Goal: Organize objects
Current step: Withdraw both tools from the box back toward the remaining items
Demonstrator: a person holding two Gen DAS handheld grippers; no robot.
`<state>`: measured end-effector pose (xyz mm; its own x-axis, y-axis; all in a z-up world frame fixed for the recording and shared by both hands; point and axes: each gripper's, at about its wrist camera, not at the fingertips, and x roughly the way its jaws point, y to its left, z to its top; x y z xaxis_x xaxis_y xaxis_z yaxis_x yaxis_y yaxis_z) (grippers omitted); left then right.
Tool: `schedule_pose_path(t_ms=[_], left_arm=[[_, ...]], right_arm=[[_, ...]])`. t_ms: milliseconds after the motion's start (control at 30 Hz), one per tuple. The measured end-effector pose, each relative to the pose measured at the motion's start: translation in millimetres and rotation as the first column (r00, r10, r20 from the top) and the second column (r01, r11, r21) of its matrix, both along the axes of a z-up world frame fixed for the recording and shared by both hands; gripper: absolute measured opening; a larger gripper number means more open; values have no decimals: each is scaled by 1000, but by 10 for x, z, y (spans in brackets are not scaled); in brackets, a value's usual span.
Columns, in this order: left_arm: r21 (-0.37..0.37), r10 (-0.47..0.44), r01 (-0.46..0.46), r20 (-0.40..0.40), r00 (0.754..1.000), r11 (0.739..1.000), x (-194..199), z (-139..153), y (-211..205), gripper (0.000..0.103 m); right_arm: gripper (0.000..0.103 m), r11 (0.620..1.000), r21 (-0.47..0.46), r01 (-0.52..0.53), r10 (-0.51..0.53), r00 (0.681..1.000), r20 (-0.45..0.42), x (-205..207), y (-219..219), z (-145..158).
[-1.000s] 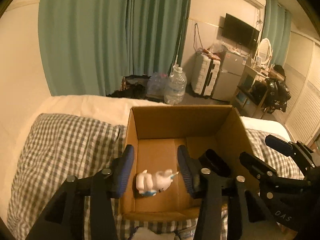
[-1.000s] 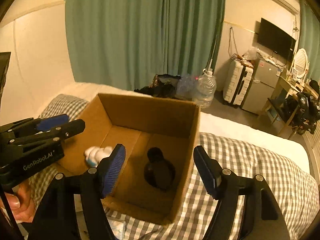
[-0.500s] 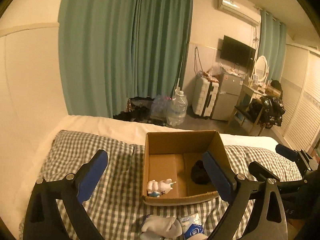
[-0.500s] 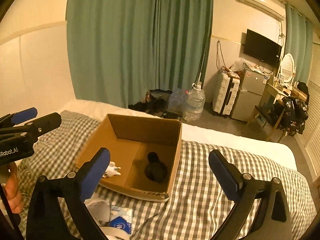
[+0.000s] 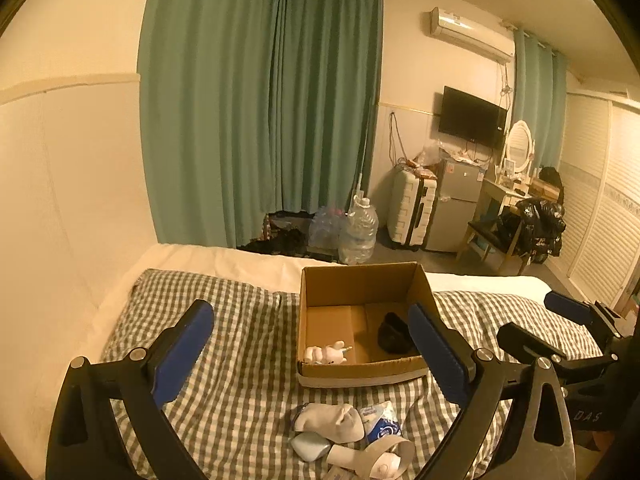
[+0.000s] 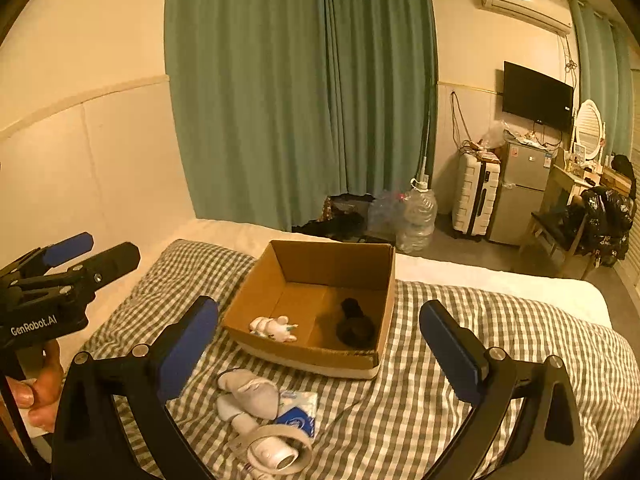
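Observation:
An open cardboard box (image 5: 362, 368) (image 6: 312, 360) sits on the checked bed. Inside lie a small white toy figure (image 5: 326, 354) (image 6: 274, 328) and a dark round object (image 5: 394, 334) (image 6: 356, 326). In front of the box lies a pile: a rolled grey sock (image 5: 330, 422) (image 6: 250, 394), a blue-and-white packet (image 5: 382, 424) (image 6: 298, 410), a pale blue item (image 5: 310, 446) and a white device with a tape ring (image 5: 376, 458) (image 6: 276, 454). My left gripper (image 5: 312, 356) and my right gripper (image 6: 320, 350) are both open, empty, and held back from the box above the pile.
The checked blanket (image 6: 500, 344) covers the bed, with a wall at the left. Past the bed are green curtains (image 5: 260, 120), water bottles (image 5: 358, 230), a suitcase (image 5: 412, 208), a small fridge and a cluttered desk.
Both grippers have pulled back and up from the box, so the pile in front of it now shows. The left gripper's fingers have spread wide. The toy and dark object stay in the box.

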<state>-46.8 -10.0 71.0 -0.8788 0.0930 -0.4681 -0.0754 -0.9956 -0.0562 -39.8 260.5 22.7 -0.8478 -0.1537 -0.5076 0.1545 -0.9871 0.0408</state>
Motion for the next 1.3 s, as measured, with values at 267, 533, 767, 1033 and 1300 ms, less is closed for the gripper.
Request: schedule_pose_path(t_ms=[267, 533, 767, 1033, 1300], left_arm=[[11, 6, -6, -7, 1000, 1000, 277, -4, -93, 101], [2, 13, -13, 13, 1000, 1000, 351, -224, -160, 101], [-31, -13, 15, 72, 997, 999, 276, -591, -68, 101], [-16, -43, 46, 146, 988, 999, 36, -907, -17, 101], [-8, -50, 54, 249, 967, 999, -220, -1326, 37, 101]], right_arm=[[101, 999, 48, -4, 5, 1000, -25, 370, -112, 10], [101, 999, 47, -7, 7, 1000, 1, 492, -207, -166], [101, 998, 62, 7, -10, 999, 50, 449, -260, -414], [101, 995, 85, -45, 39, 997, 72, 397, -356, -715], [101, 998, 52, -46, 37, 985, 166, 230, -233, -1211]])
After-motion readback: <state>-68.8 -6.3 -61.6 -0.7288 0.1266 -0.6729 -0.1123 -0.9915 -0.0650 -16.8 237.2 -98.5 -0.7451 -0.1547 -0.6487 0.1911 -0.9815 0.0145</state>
